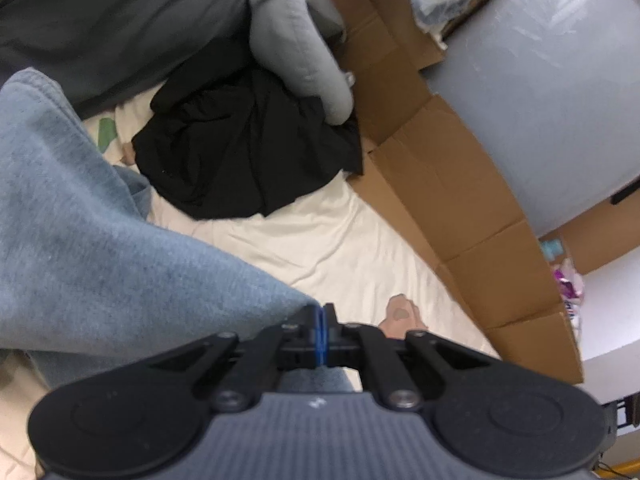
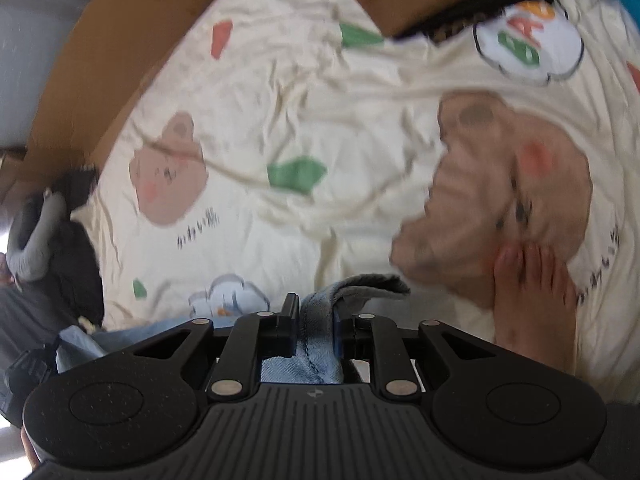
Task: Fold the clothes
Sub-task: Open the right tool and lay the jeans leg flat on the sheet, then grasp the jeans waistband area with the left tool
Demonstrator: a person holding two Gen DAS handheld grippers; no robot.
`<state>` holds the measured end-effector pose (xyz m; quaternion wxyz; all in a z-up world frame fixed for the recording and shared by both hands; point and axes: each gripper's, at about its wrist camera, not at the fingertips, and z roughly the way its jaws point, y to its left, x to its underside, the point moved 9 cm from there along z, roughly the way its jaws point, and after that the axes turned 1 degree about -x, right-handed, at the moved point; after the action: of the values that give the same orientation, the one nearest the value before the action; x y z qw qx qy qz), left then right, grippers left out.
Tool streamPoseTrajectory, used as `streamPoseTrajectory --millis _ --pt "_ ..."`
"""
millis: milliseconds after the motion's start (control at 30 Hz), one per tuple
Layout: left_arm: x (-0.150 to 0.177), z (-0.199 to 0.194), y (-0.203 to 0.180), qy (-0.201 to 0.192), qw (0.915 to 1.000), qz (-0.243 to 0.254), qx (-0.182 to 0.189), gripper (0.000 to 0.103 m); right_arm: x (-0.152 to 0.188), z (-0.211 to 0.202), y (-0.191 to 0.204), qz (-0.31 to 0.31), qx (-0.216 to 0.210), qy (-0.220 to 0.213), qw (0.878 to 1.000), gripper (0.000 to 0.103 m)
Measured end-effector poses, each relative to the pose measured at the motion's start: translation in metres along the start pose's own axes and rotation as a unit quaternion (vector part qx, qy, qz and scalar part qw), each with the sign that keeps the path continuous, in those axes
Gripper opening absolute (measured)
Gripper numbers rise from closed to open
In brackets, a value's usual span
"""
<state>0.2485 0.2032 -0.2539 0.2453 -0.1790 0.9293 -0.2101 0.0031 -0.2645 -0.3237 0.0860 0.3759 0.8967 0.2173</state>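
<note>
Fabric hung between the two tools: a blue-grey sweatshirt (image 1: 92, 240) was lifted off the bed sheet (image 1: 332, 248), apparently so that it could drop straight and be laid out flat for a fold. The left tool (image 1: 320, 320) had its blue-edged pads pressed together at a corner of the cloth, where the sweatshirt's edge ran into the pinch, so it appeared to be clamped on that garment. The right tool (image 2: 316, 320) was closed on a thicker bunch of the same pale blue cloth (image 2: 316, 344), a stitched seam showing between its fingers and a ribbed end (image 2: 368, 286) flopping over the top. Holding two separated points would let the weight pull wrinkles out. A black garment (image 1: 248, 148) and a grey one (image 1: 296, 44) lay heaped farther up the bed beside flattened cardboard (image 1: 452, 184), unfolded. A bare foot (image 2: 536, 308) rested on the patterned sheet just beside the right tool.
</note>
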Motion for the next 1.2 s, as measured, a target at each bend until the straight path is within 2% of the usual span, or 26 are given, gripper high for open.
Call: streamPoseTrajectory --millis 33,67,100,133,200,467,600,633,833,1200 --pt "0.0 0.004 -0.001 0.007 1.0 -0.003 -0.001 0.001 -0.006 -0.002 0.001 -0.004 0.003 -0.012 1.0 0.031" --pt "0.002 0.006 -0.005 0.019 0.9996 0.01 0.016 0.001 -0.011 -0.004 0.003 -0.007 0.003 -0.02 1.0 0.04" --pt "0.001 0.007 -0.007 0.02 0.9996 0.012 0.017 0.007 -0.014 -0.006 0.004 -0.008 -0.001 -0.027 1.0 0.047" --pt "0.001 0.008 -0.008 0.022 0.9995 0.014 0.017 0.013 -0.016 -0.007 0.006 -0.01 -0.003 -0.031 0.999 0.048" --pt "0.001 0.005 -0.007 0.022 0.9995 0.019 0.012 0.016 -0.014 -0.009 0.006 -0.015 -0.004 -0.032 0.999 0.051" --pt "-0.002 -0.023 0.019 0.015 0.9998 0.009 -0.007 0.017 -0.008 -0.016 0.01 -0.034 -0.009 -0.037 0.999 0.051" --pt "-0.012 -0.049 0.043 0.003 0.9997 0.003 -0.022 0.023 -0.003 -0.022 0.015 -0.06 -0.011 -0.047 0.997 0.057" --pt "-0.016 -0.055 0.049 -0.001 0.9996 0.001 -0.027 0.024 -0.002 -0.023 0.016 -0.067 -0.012 -0.049 0.996 0.06" --pt "-0.036 -0.094 0.095 -0.024 0.9982 -0.023 -0.051 0.029 0.008 -0.018 0.017 -0.089 -0.014 -0.045 0.995 0.061" --pt "-0.04 -0.132 0.181 -0.047 0.992 -0.062 -0.099 0.029 0.032 0.008 0.023 -0.147 0.007 -0.022 0.989 0.061"
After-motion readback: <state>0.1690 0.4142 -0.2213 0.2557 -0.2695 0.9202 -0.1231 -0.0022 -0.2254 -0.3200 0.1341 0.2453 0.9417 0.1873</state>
